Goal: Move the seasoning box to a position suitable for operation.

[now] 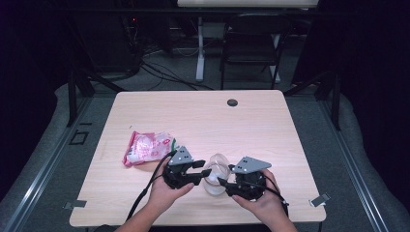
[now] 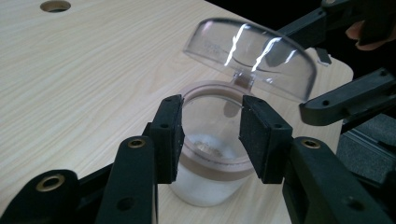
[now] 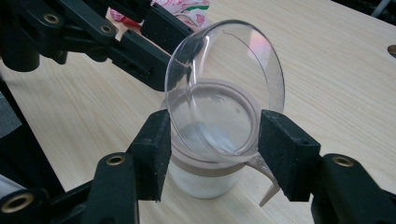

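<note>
A small clear jar [image 1: 215,186] with a tan rim [image 2: 212,88] stands near the table's front edge, a little white powder in its bottom. Its hinged clear dome lid [image 1: 218,162] is swung up and open [image 3: 224,70]. My right gripper [image 1: 223,182] comes in from the right, and its pads press the jar's two sides just below the rim [image 3: 215,149]. My left gripper [image 1: 207,173] is at the jar's left. Its jaws stand apart in front of the near rim [image 2: 210,135], not clamping it.
A pink and white snack packet [image 1: 147,147] lies flat on the table, left of the jar. A round cable hole [image 1: 232,102] sits near the table's far edge. A chair and cables stand on the floor beyond the table.
</note>
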A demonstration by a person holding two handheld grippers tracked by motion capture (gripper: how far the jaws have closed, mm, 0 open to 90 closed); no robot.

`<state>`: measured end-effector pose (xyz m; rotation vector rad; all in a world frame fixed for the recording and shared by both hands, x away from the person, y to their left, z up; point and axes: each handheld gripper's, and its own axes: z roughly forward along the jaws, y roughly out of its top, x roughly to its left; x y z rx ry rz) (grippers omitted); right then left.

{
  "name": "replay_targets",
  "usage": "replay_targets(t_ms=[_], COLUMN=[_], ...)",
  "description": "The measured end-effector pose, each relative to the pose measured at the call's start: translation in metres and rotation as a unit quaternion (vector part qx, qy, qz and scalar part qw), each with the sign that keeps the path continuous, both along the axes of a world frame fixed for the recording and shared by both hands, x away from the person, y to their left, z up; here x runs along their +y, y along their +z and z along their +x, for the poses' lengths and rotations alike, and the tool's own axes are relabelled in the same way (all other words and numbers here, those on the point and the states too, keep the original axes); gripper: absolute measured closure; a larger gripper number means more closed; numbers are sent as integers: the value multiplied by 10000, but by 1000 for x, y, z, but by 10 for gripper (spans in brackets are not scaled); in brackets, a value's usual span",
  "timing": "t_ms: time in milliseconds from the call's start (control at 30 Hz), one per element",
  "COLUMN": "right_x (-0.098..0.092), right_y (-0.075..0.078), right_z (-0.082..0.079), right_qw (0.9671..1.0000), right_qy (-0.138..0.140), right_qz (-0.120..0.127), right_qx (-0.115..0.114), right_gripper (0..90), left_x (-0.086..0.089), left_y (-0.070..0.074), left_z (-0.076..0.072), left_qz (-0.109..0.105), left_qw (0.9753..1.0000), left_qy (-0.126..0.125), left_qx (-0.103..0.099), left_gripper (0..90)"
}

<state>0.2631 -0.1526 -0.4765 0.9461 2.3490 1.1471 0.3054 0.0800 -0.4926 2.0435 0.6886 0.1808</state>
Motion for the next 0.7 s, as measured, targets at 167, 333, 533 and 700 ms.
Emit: replay_targets(t_ms=[167, 333, 533, 700], right_x=[-1, -2, -4, -8], right_y=[0, 0, -1, -1], right_z=[0, 0, -1, 0], right_qw=[10000, 10000, 9999, 9999], right_qy=[7, 13, -44, -65], right_qz=[31, 64, 94, 114], right_qx=[3, 10, -1, 31], right_gripper=[445, 452, 458, 466], left_x=[-1, -4, -6, -8], left_y=[-8, -14, -17, -18], left_z=[3, 5, 6, 4], left_qz=[180, 221, 267, 248], left_qw=[9998, 9997, 9995, 9996], left_qy=[100, 121, 100, 47], left_qx=[-29, 27, 112, 104], left_gripper=[576, 571, 589, 632])
